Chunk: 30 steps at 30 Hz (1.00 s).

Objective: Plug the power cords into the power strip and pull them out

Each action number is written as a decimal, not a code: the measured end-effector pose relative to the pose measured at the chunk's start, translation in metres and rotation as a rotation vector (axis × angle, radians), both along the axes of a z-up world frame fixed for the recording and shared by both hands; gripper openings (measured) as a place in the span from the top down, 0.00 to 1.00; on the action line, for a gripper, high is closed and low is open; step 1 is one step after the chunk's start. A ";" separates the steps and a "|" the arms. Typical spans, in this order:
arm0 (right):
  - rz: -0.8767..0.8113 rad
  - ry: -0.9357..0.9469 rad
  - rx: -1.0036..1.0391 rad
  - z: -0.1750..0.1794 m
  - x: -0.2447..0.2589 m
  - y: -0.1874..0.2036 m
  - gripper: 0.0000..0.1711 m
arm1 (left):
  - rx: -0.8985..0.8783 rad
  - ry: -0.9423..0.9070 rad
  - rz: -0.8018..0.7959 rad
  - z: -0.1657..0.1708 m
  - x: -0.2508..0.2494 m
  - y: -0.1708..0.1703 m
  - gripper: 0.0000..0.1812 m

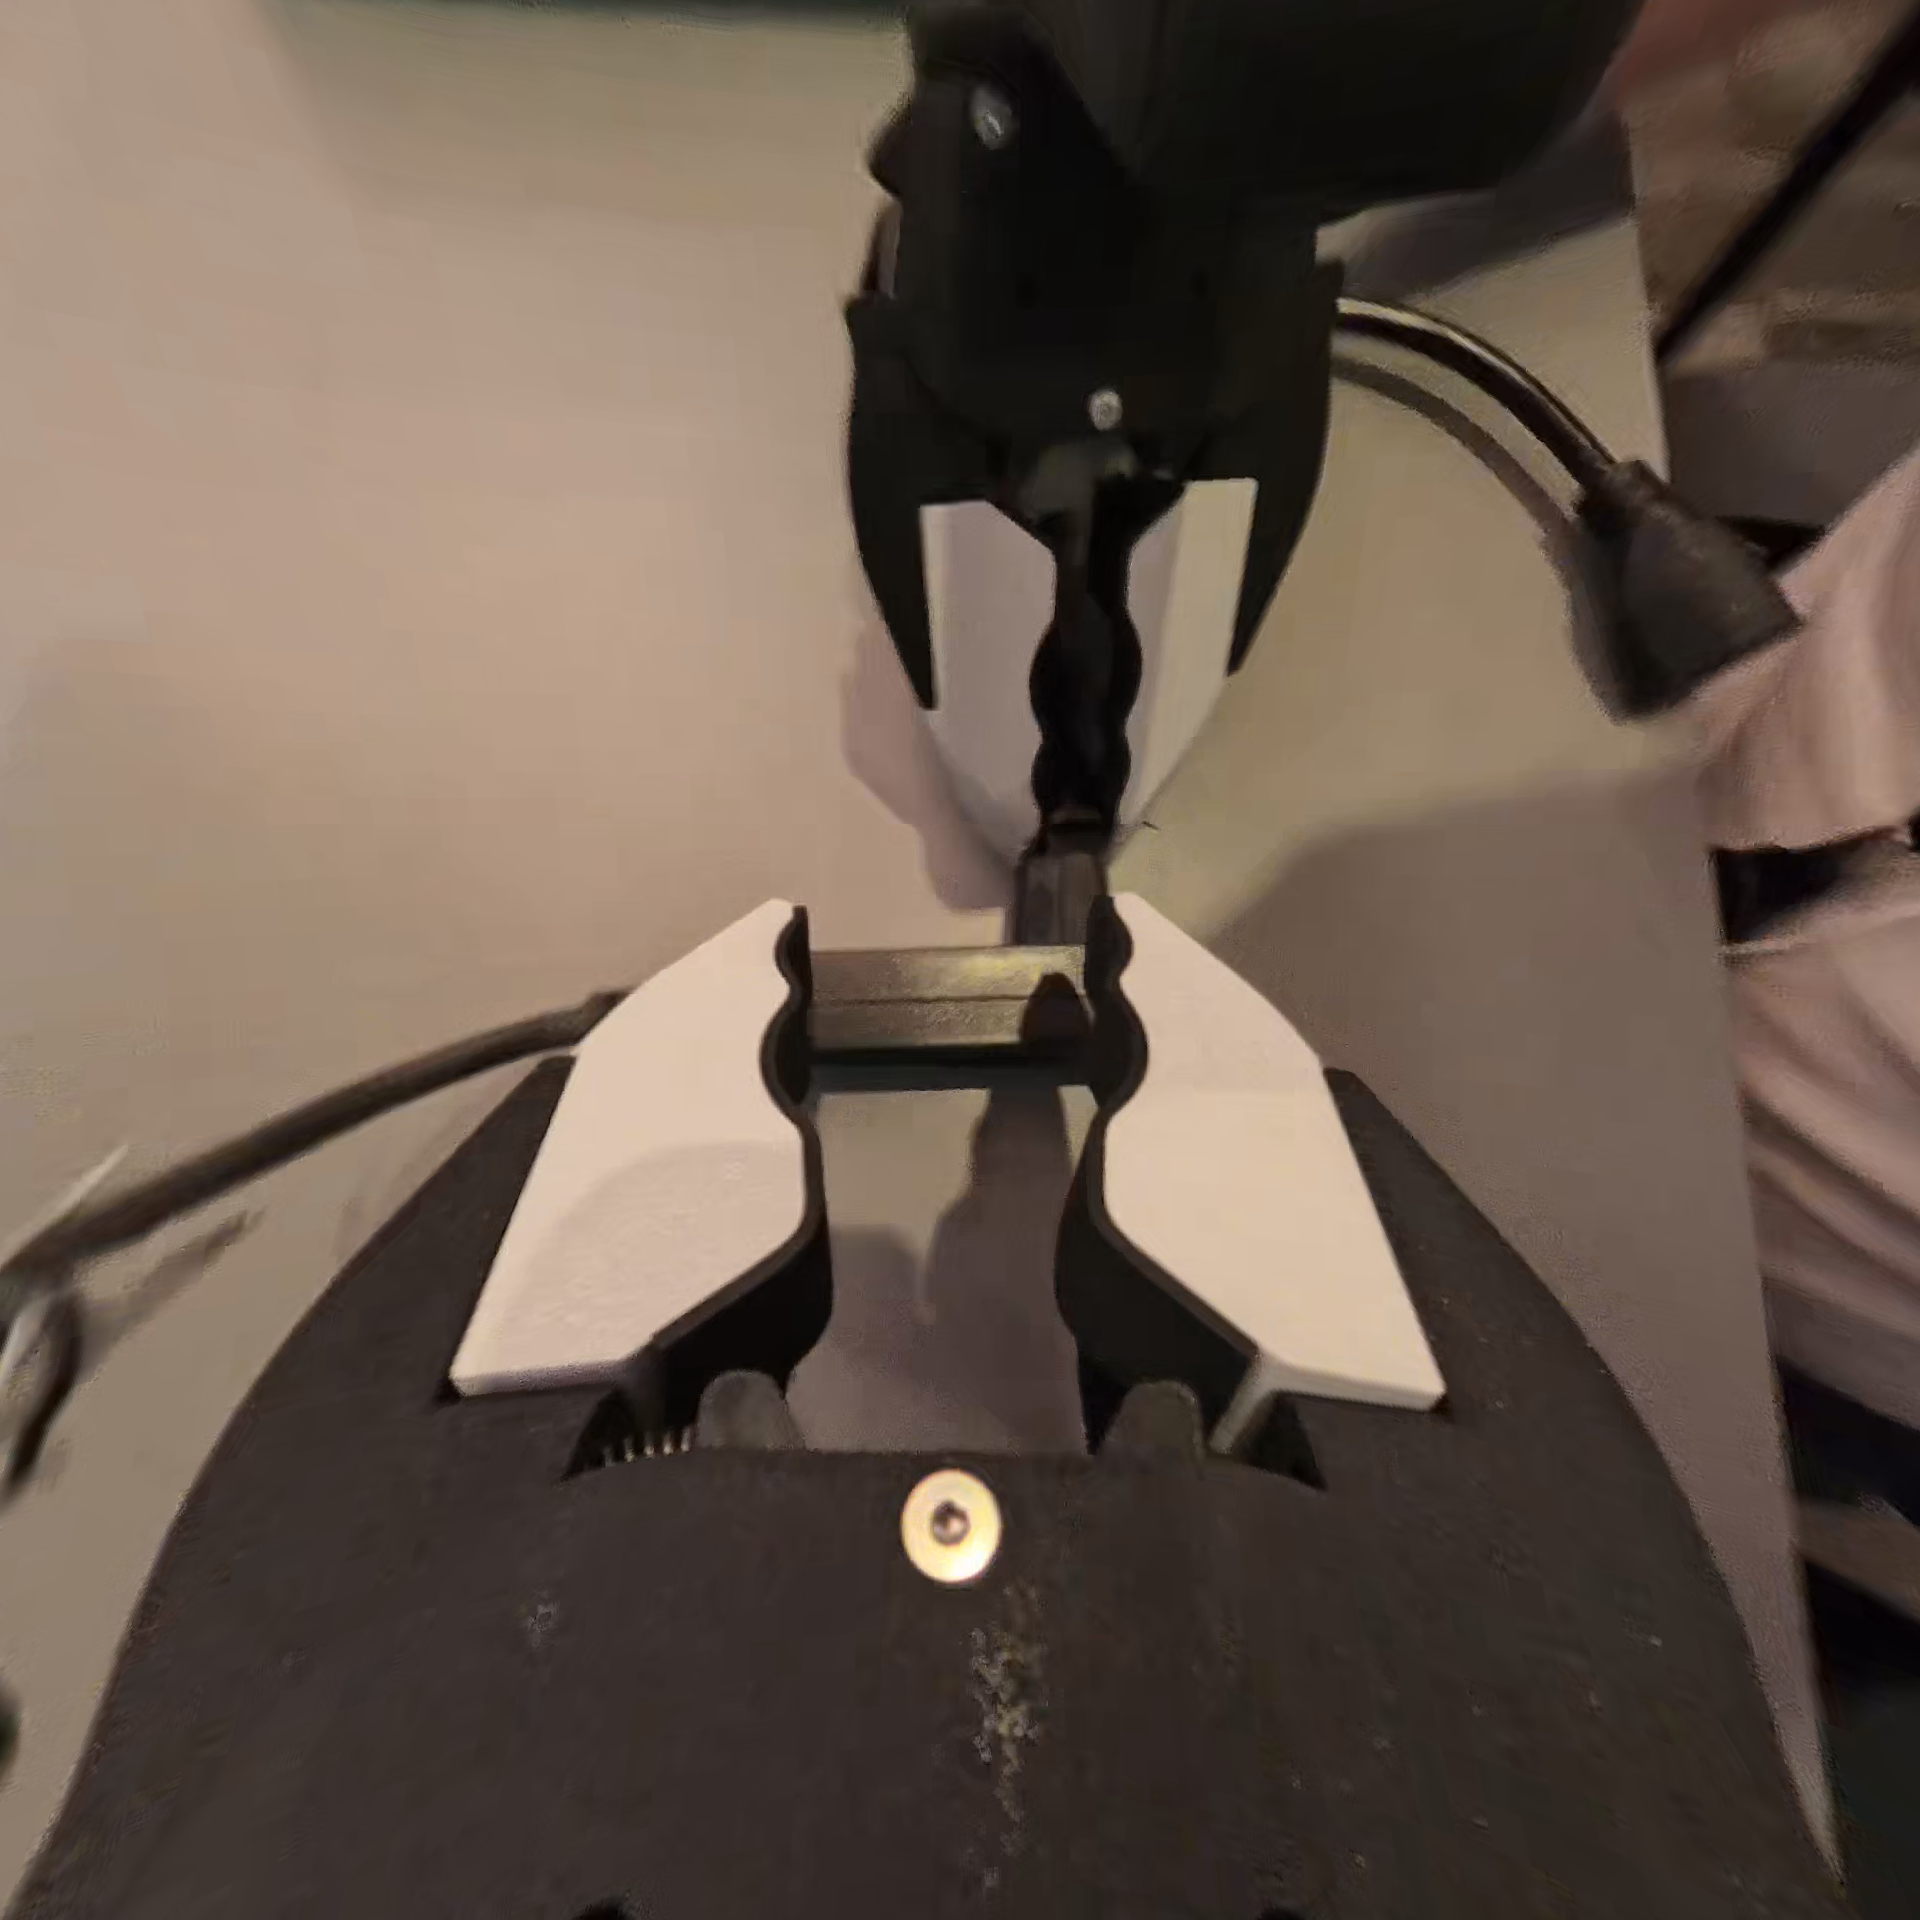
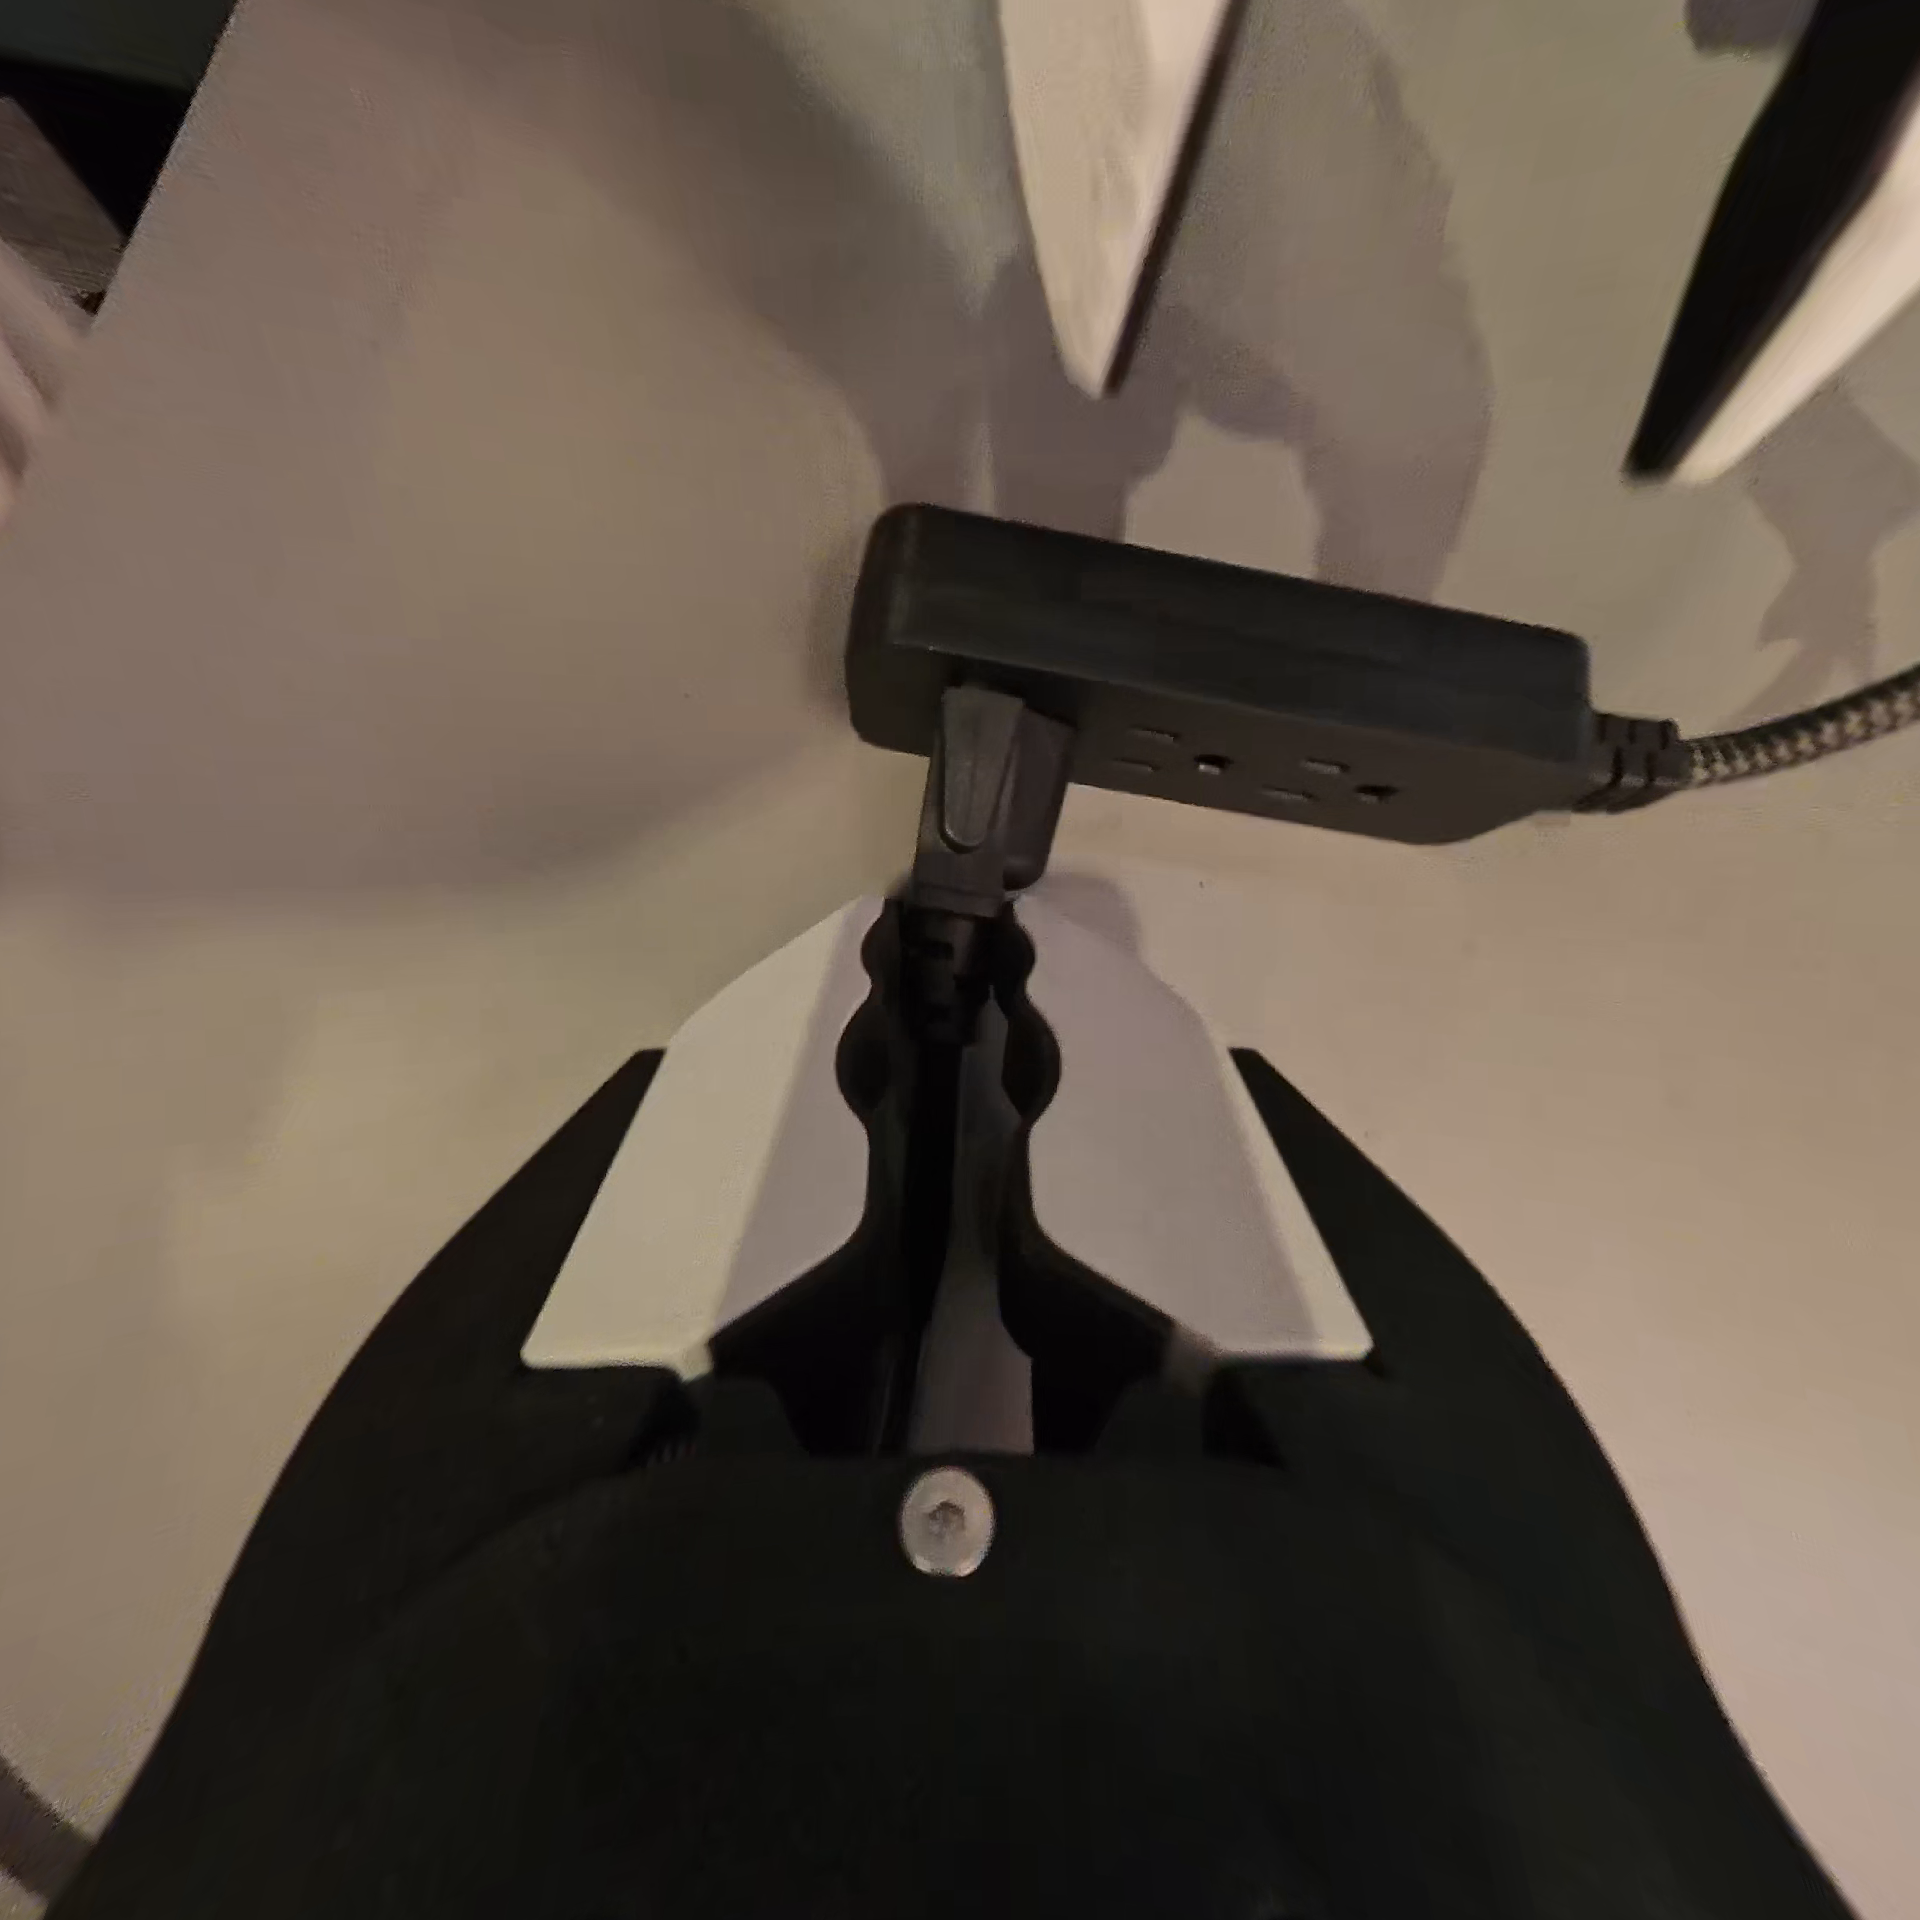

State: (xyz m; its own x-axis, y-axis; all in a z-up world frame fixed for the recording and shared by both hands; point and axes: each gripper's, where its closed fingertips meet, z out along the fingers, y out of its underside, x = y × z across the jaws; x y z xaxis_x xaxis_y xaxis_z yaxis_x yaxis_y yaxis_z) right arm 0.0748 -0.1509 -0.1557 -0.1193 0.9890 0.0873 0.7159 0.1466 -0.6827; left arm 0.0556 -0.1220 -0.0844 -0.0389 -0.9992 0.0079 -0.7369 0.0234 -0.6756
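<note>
A black power strip (image 2: 1195, 644) lies on the white table (image 2: 416, 623); it also shows between my left fingers in the left wrist view (image 1: 935, 1003). My right gripper (image 2: 945, 920) is shut on the strain relief of a black power cord plug (image 2: 982, 769). The plug sits tilted at the strip's left-end outlet, and its prongs are hidden. Two outlets to its right are bare. My left gripper (image 1: 951, 925) is open, its fingers (image 2: 1101, 208) spread just behind the strip and apart from it. The right gripper (image 1: 1070, 810) faces it from the far side.
A second black plug (image 1: 1673, 603) with its cord lies loose at the right. The strip's braided cord (image 2: 1766, 727) runs off to the side and also shows in the left wrist view (image 1: 312, 1143). A person's light clothing (image 1: 1849, 987) is at the right edge. One gripper's finger ends stand about 9 centimeters off the other's.
</note>
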 end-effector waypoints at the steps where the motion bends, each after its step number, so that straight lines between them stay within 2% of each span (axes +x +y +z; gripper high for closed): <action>1: 0.003 -0.006 -0.005 0.000 0.000 0.001 0.89 | -0.081 0.040 -0.048 -0.006 0.005 -0.007 0.73; 2: 0.003 -0.016 -0.003 0.000 -0.001 0.001 0.89 | -0.142 0.091 -0.068 -0.011 0.009 -0.009 0.79; 4: -0.007 -0.034 0.014 0.000 0.000 0.001 0.89 | -0.258 0.141 -0.127 -0.015 0.018 -0.021 0.76; 5: -0.012 -0.034 0.019 0.000 0.000 0.001 0.89 | -0.289 0.164 -0.171 -0.016 0.019 -0.026 0.74; 7: -0.016 -0.023 0.013 0.000 0.001 0.000 0.89 | -0.290 0.289 -0.193 -0.029 0.010 -0.028 0.59; 9: -0.023 -0.010 0.003 0.000 0.001 -0.001 0.89 | -0.252 0.410 -0.216 -0.043 -0.001 -0.030 0.54; 12: -0.027 -0.011 0.012 0.000 0.001 -0.001 0.88 | -0.137 0.446 -0.229 -0.054 0.000 -0.026 0.62; 17: -0.094 -0.009 0.034 0.000 0.000 0.000 0.88 | -0.049 0.447 -0.243 -0.060 -0.003 -0.019 0.52; 21: -0.124 0.017 0.092 0.001 -0.001 0.000 0.88 | 0.203 0.437 -0.350 -0.073 -0.008 -0.014 0.46; 30: -0.264 0.027 0.068 0.001 0.007 0.011 0.87 | 0.187 0.451 -0.226 -0.074 -0.005 -0.005 0.46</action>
State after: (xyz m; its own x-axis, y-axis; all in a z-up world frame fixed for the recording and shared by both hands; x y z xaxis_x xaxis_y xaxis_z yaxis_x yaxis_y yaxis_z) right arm 0.0818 -0.1399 -0.1552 0.1450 0.9773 0.1542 0.7172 0.0035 -0.6969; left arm 0.0508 -0.1271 -0.1582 -0.2873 -0.9522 -0.1035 -0.9155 0.3047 -0.2626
